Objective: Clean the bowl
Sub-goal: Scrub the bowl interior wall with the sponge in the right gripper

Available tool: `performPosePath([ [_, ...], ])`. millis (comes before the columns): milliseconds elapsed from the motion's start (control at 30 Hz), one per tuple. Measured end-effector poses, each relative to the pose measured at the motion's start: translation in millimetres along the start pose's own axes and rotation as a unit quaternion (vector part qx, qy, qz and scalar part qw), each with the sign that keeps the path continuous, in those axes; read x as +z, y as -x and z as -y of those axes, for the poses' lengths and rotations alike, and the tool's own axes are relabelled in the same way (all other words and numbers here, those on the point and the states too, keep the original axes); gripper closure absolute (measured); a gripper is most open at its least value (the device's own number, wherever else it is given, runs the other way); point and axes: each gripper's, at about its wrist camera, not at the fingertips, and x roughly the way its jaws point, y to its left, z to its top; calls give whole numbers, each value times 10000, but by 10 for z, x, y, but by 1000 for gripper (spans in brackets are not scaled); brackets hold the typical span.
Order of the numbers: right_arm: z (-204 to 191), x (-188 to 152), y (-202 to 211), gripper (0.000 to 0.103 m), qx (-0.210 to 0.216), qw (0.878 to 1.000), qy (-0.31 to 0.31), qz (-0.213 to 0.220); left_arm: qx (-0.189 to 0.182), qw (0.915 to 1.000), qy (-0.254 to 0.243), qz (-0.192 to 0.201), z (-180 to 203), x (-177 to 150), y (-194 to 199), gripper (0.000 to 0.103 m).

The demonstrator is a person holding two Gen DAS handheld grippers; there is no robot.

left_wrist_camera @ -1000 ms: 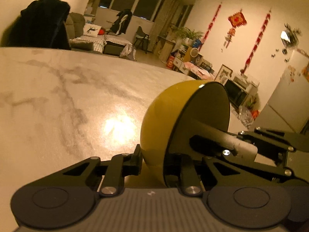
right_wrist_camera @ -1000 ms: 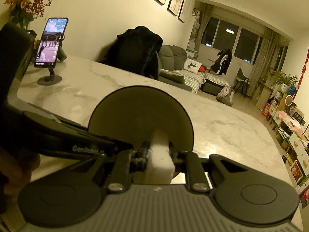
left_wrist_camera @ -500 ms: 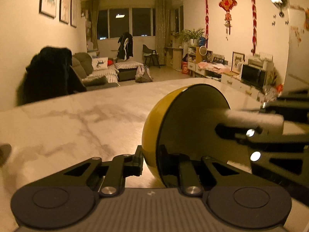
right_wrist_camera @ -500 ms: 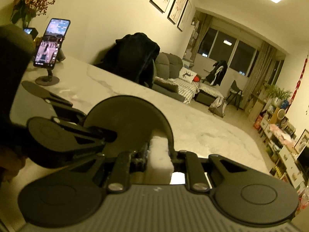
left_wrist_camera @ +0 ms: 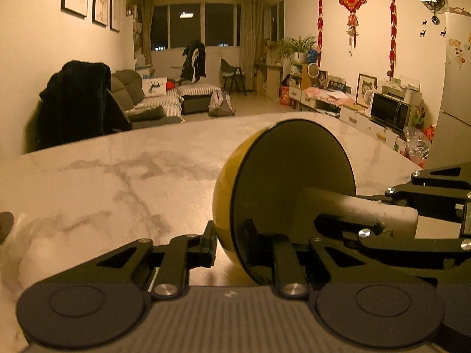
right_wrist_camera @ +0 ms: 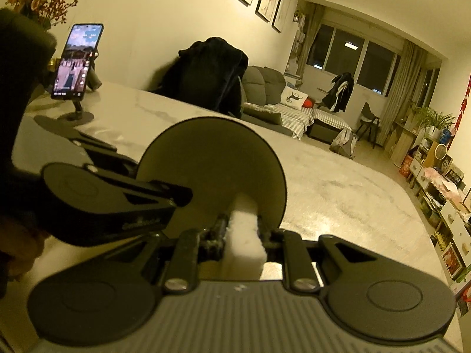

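Left claw (left_wrist_camera: 226,245), clamped on the rolled-level bowl (left_wrist_camera: 282,194) rim, is opening; right claw (right_wrist_camera: 243,235) pinches the sponge (right_wrist_camera: 244,241).

Sponge (right_wrist_camera: 244,242) far end hidden inside bowl (right_wrist_camera: 212,164); contact with bowl wall not visible. Left tongs (left_wrist_camera: 228,242) inner finger lost in bowl's dark interior. Right tongs (left_wrist_camera: 368,220) cut by frame edge. Phone (right_wrist_camera: 77,58) screen content too small to read.

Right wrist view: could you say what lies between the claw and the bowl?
In that view, a white sponge in the right claw reaches into the bowl.
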Motion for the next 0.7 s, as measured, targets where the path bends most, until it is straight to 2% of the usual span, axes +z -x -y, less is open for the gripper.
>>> performPosePath([
  [167,1,0,14,83,-11,10000,-6,-1,28,10000,14,-60,-19,-7,12,83],
  [467,-72,105,89,84,-233,9981,532,218,-71,9997,168,-134,-128,23,-47,81],
  [700,-24,46,11,83,-120,9994,308,69,-132,9999,88,-66,-116,11,-34,81],
])
